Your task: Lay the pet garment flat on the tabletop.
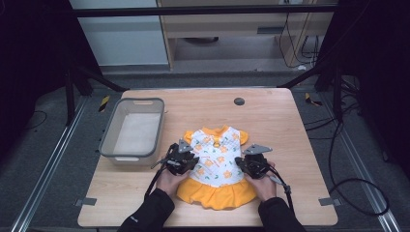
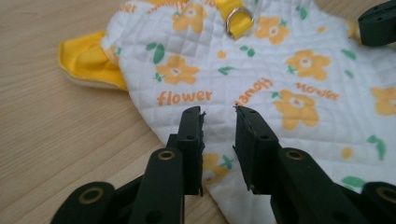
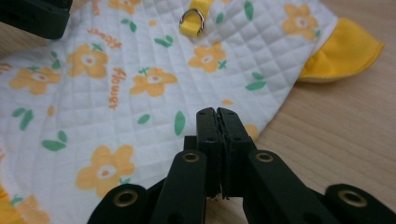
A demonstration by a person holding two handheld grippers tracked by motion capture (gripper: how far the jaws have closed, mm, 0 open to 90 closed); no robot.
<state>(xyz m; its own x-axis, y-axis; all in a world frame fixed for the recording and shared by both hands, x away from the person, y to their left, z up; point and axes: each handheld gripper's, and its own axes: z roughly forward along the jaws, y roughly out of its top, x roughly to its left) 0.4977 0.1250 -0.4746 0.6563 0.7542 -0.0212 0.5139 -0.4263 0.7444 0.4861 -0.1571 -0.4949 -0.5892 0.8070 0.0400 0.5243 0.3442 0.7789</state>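
A small white quilted dress (image 1: 215, 157) with orange flowers, yellow sleeves and a yellow skirt lies flat on the wooden table (image 1: 275, 121). My left gripper (image 1: 192, 159) rests at the dress's left side. In the left gripper view this gripper (image 2: 218, 112) is open, with a clear gap above the cloth (image 2: 280, 70). My right gripper (image 1: 242, 164) sits at the dress's right side. In the right gripper view its jaws (image 3: 217, 112) are pressed together at the edge of the cloth (image 3: 140, 70), apparently pinching it. A yellow strap with a metal ring (image 3: 192, 21) lies near the collar.
A grey plastic bin (image 1: 109, 145) stands on the table's left side, close beside the left hand. A small black round disc (image 1: 239, 101) sits in the tabletop at the far edge. Bare wood lies beyond the dress and to its right.
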